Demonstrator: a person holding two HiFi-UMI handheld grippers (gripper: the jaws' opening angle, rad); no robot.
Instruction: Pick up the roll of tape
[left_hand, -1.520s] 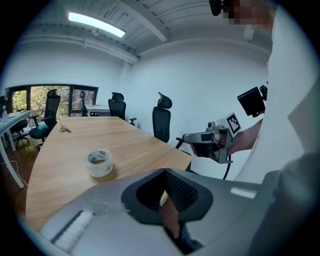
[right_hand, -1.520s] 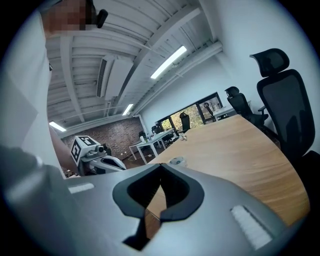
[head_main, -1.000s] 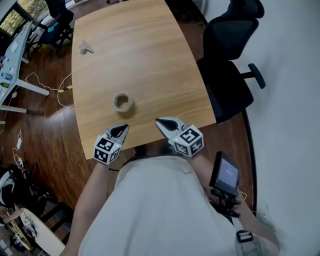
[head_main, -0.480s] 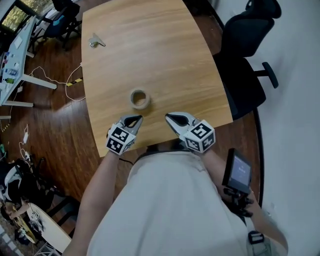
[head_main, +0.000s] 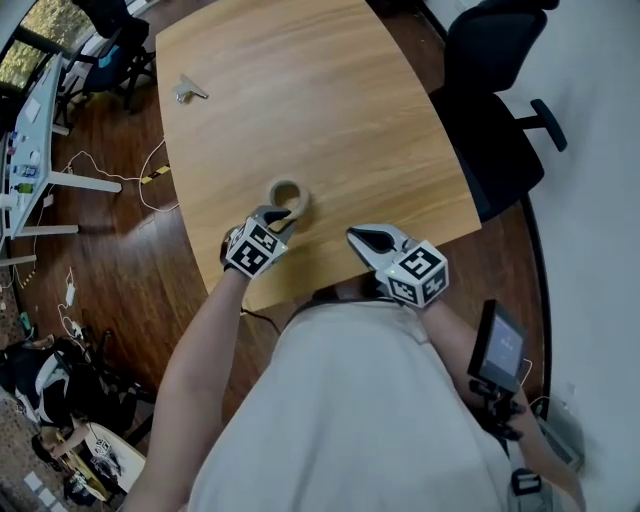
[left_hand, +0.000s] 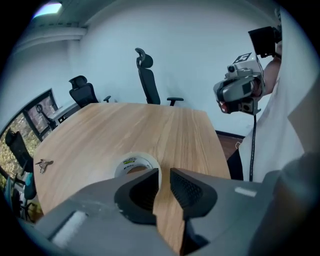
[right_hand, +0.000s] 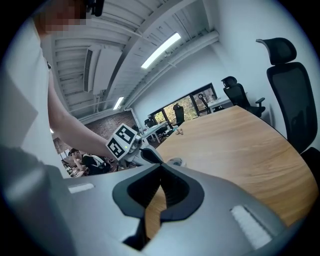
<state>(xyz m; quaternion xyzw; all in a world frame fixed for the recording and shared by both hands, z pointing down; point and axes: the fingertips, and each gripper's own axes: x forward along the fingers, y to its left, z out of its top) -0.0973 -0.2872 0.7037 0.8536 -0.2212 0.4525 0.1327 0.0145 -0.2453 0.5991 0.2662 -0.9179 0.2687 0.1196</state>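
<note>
Head view: left hand-held gripper (head_main: 284, 214), just opening and empty, at tape roll (head_main: 274, 193); keys (head_main: 187, 91) far off.

Table: we note a large pale wood table (head_main: 320, 100) with rounded corners.
Floor: the floor (head_main: 110, 270) is dark brown glossy boards.
Wall: a plain white wall (head_main: 600, 200) runs along the table's right side.
Chairs: a black office chair (head_main: 495, 100) with armrests stands just beside the table's right edge.
Desk: a white desk (head_main: 35, 120) stands at the left, well apart from the table, and we see loose cables (head_main: 150, 165) on the floor between.
Ceiling: white, with lit strip lights (right_hand: 160, 50).
Windows: we see windows (right_hand: 192, 107) at the far end, greenery outside.
</note>
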